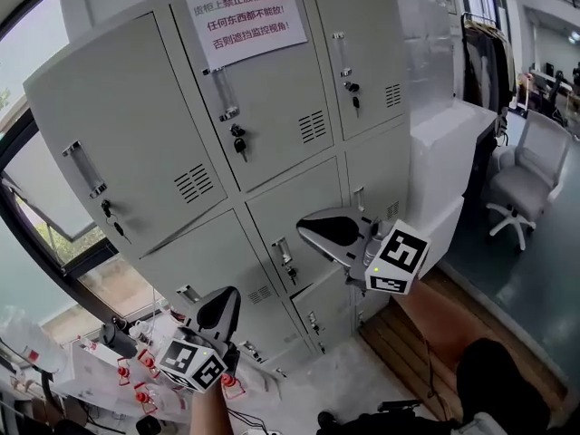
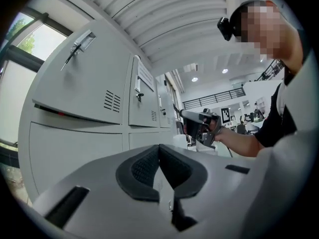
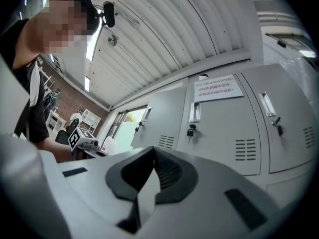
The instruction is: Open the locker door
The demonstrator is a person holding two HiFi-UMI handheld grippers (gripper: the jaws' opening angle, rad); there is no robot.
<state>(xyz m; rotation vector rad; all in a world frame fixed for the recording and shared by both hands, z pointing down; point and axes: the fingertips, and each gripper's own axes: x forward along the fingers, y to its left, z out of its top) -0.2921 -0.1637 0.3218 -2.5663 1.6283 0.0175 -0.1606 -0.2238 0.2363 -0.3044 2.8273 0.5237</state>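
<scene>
Clearly both tools are off the cabinet: the left gripper sits at seven o'clock in the head view and the right gripper just past the centre toward five o'clock, neither touching any metal. Each gripper's own view shows its two black ribbed pads pressed flat together with nothing caught between them, so both pairs of fingers are fully closed and empty. The grey steel locker bank fills the head view from nine o'clock round to two o'clock, its doors stacked in rows. The top middle locker door lies at twelve o'clock, closed, with a chrome pull handle and a key hanging from the lock under it. A paper notice printed in red characters is stuck across its upper edge. The top left door at ten o'clock and the top right door at one o'clock carry the same handle and hanging key. A dark line runs under the left one's lower edge, and whether it is latched I cannot tell. The right gripper overlaps the second-row doors in that view. A white office chair stands well apart at three o'clock, a window at nine o'clock, and small red-and-white items, too small to name, at eight o'clock
</scene>
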